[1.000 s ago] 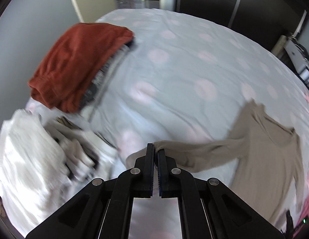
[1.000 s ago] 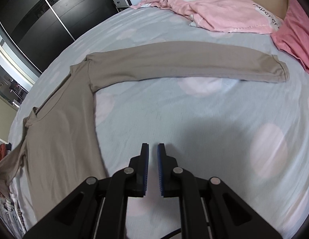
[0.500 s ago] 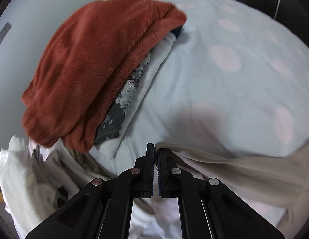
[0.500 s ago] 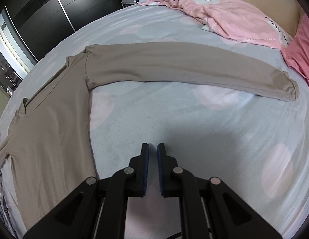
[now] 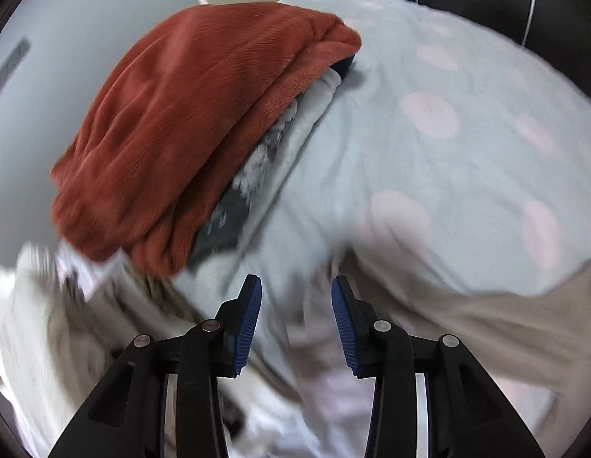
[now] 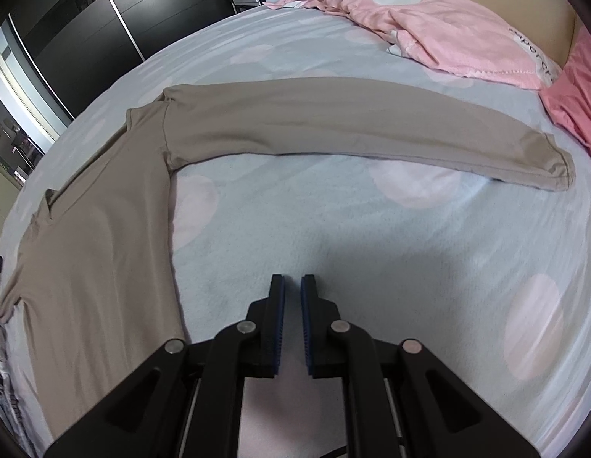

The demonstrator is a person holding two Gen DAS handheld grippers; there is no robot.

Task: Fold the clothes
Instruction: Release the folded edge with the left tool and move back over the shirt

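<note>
A beige long-sleeved shirt (image 6: 97, 267) lies flat on the pale blue dotted bed sheet (image 6: 371, 248), one sleeve (image 6: 352, 129) stretched out to the right. In the left wrist view its other sleeve (image 5: 467, 324) lies on the sheet, its end just right of my left gripper (image 5: 296, 280). That gripper's jaws are opening, and only blurred sheet shows between them; the pads press on nothing. My right gripper (image 6: 292, 278) hovers over bare sheet beside the shirt's body, its fingers nearly together with nothing between them.
A rust-red fleece (image 5: 203, 122) tops a stack of folded clothes at the bed's left edge. A loose white pile (image 5: 39, 343) lies nearer. Pink bedding (image 6: 429, 26) sits at the head of the bed, and a dark wardrobe (image 6: 85, 19) stands beyond.
My left gripper carried the sleeve end towards the folded stack, sank lower, then opened and let the sleeve go. The right gripper barely moved and stayed nearly closed.
</note>
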